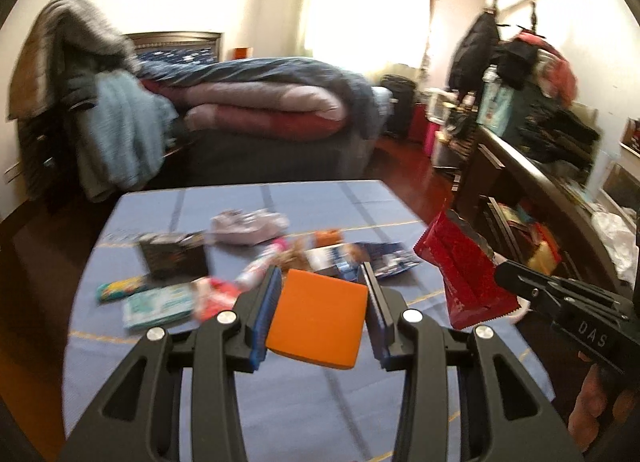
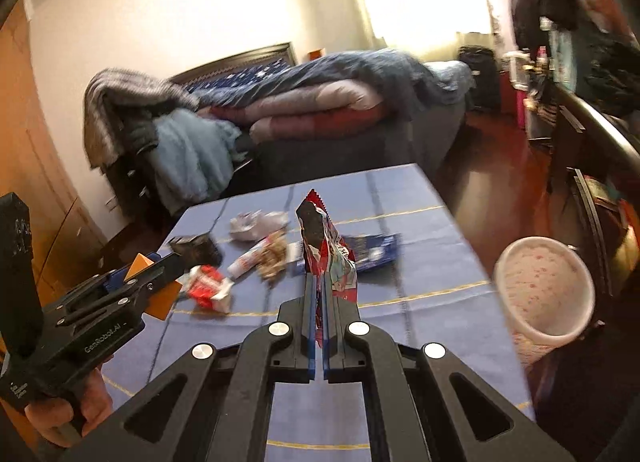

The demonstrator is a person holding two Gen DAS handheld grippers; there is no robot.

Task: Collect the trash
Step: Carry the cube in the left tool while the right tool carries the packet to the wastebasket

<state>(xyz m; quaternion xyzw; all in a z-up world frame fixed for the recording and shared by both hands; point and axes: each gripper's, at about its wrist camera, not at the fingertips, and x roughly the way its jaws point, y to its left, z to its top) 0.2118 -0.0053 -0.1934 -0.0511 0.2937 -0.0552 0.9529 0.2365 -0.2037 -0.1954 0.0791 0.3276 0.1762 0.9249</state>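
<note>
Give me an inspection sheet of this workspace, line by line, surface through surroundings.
Surface: blue tablecloth with thin yellow lines, partly covered in litter.
Job's things: red wrapper held upright; orange card held flat; pink-speckled bin off the table's right edge.
Clutter: black box, crumpled grey wrapper, blue packet, small tube, red and white carton, green packets.
Grippers: left tongs closed on the orange card; right tongs shut on the red wrapper.
Cables: nothing seen.
Surroundings: bed with folded duvet, bright window, hanging clothes, dark shelving.
</note>
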